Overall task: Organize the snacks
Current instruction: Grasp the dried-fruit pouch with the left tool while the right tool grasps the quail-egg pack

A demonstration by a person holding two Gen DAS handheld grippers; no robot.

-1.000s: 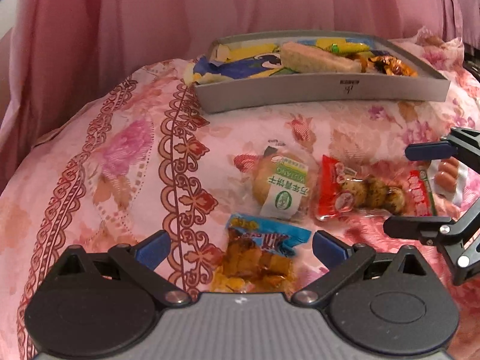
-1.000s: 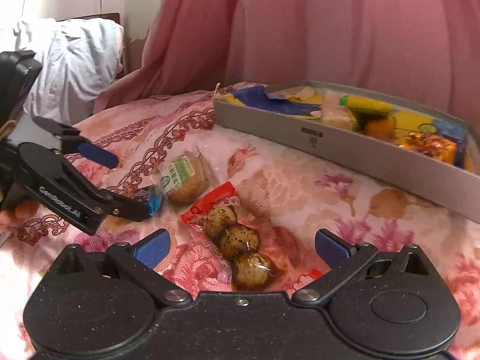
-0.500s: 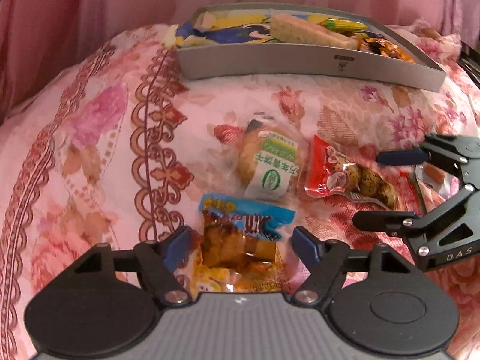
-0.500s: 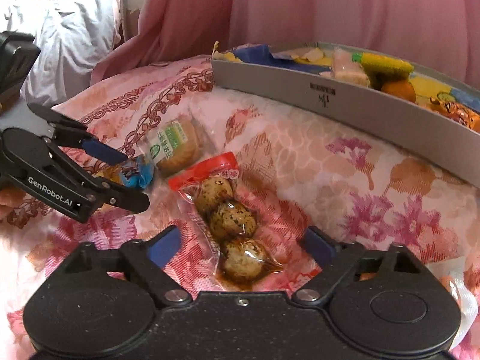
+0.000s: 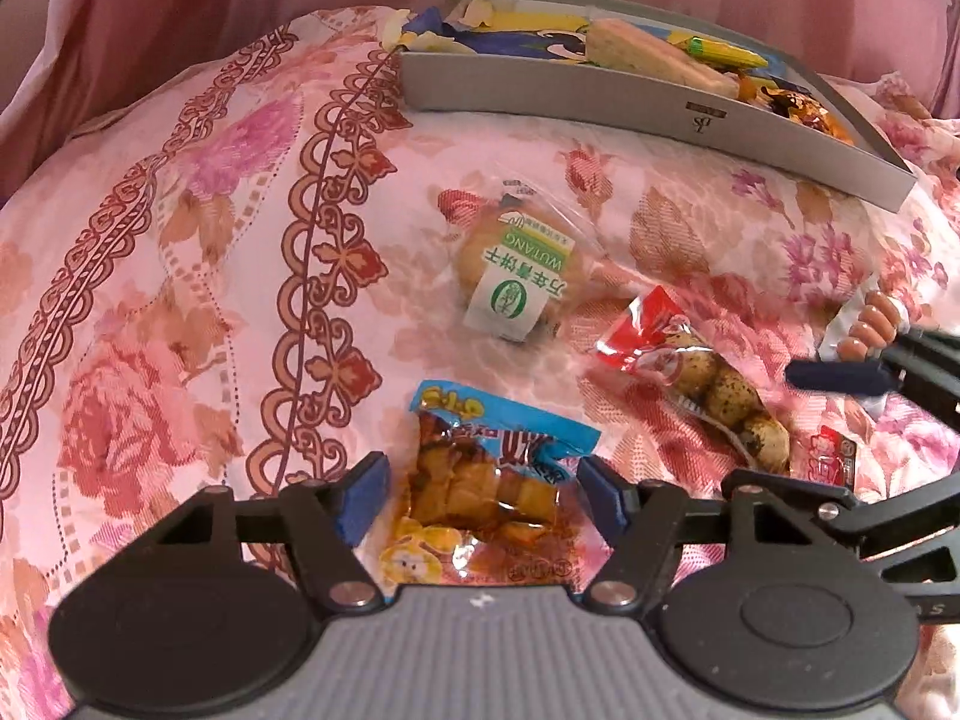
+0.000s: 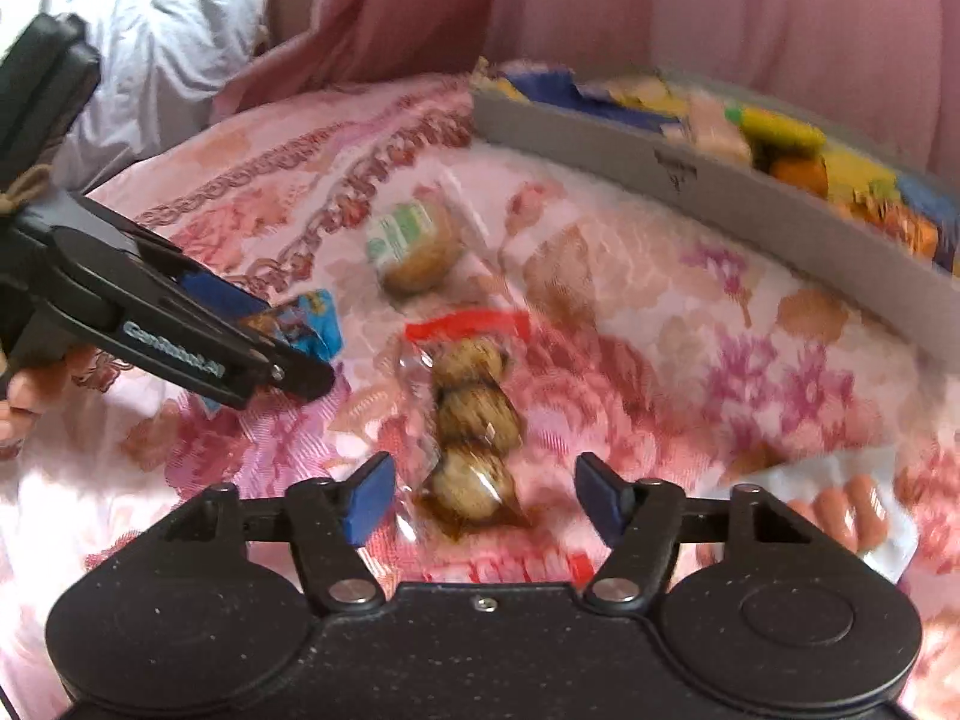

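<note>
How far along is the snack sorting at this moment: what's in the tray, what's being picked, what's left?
Done: several snacks already lie in the grey tray. In hand: nothing gripped yet; the open left gripper straddles the blue-topped snack packet, and the open right gripper straddles the quail egg pack. Left: those two, the round cake and the sausage pack on the floral cloth.

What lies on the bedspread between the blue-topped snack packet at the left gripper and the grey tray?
In the left wrist view, one clear-wrapped round pastry with a green-and-white label lies between the blue-topped packet and the grey tray; the rest is bare floral bedspread.
</note>
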